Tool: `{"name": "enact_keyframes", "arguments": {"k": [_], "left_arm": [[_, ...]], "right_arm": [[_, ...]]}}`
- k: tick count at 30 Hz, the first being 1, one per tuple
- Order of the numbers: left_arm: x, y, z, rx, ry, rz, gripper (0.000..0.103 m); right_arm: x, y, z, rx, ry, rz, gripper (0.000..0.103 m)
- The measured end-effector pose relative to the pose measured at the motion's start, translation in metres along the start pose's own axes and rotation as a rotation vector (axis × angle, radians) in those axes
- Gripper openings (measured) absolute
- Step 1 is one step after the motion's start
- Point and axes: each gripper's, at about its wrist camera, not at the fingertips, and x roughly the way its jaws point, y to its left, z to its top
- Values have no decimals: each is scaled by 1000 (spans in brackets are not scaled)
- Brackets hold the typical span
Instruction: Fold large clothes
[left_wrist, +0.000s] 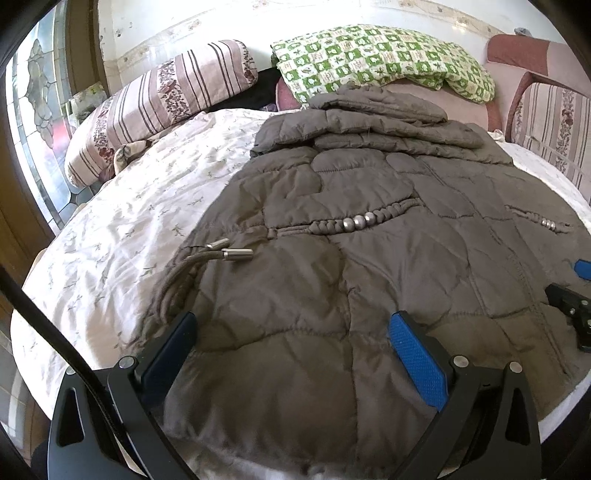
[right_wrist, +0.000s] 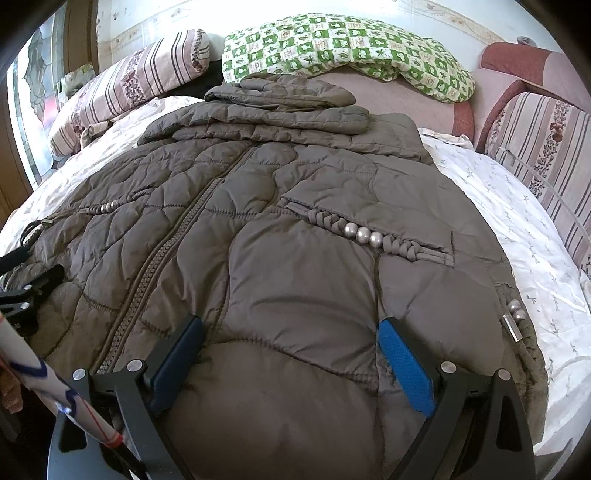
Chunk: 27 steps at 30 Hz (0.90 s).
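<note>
A brown quilted jacket (right_wrist: 295, 229) lies zipped on the floral bedsheet (left_wrist: 122, 221). Left gripper (left_wrist: 291, 347) and right gripper (right_wrist: 291, 347) hover over its hem, jaws wide, holding nothing

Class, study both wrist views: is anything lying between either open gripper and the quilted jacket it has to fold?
Nothing visible does. The left gripper and right gripper both sit open directly over the brown jacket, with only its own fabric between the fingers.

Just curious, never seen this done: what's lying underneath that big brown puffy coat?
A white floral bedsheet shows around the brown coat, which lies on it. Whatever sits directly beneath the coat is covered.
</note>
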Motion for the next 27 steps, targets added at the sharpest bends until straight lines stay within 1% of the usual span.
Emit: {"name": "enact_keyframes", "arguments": {"k": [3, 5, 7, 9, 11, 13, 14, 15, 16, 17, 18, 19, 21, 24, 25, 27], "left_arm": [[-7, 11, 1, -25, -10, 22, 103], [-13, 27, 4, -72, -10, 23, 103], [-18, 40, 8, -99, -9, 25, 103], [-24, 59, 12, -140, -15, 17, 103], [-28, 81, 14, -183, -7, 9, 103], [-28, 103, 13, -230, 9, 6, 103], [-27, 118, 11, -289, 20, -25, 103], [-24, 133, 8, -359, 39, -80, 102], [-23, 139, 6, -392, 52, -106, 100], [-18, 148, 4, -434, 74, -136, 93], [-16, 151, 2, -449, 85, -146, 87], [-13, 154, 0, -466, 100, -162, 84], [-8, 158, -3, -493, 121, -197, 74], [-3, 161, -5, -523, 138, -239, 73], [-1, 160, -4, -528, 141, -249, 71], [0, 158, -4, -531, 152, -273, 69]], "right_arm": [[-6, -3, 1, 9, 8, 23, 98], [-14, -10, 2, 33, 2, 59, 98], [-26, -22, 3, 77, -29, 88, 98], [-44, -43, 5, 145, -87, 109, 98], [-56, -62, 5, 200, -119, 99, 98], [-66, -88, 3, 266, -137, 65, 98], [-68, -99, 1, 294, -140, 51, 98], [-69, -113, -2, 335, -136, 33, 97], [-69, -123, -4, 366, -126, 23, 95], [-68, -136, -8, 406, -114, 26, 87], [-68, -145, -11, 442, -103, 35, 80], [-66, -154, -14, 473, -92, 42, 79], [-64, -171, -23, 548, -78, 52, 79], [-57, -188, -36, 640, -52, 81, 79], [-54, -192, -39, 665, -43, 98, 78], [-49, -196, -43, 697, -26, 126, 78]]}}
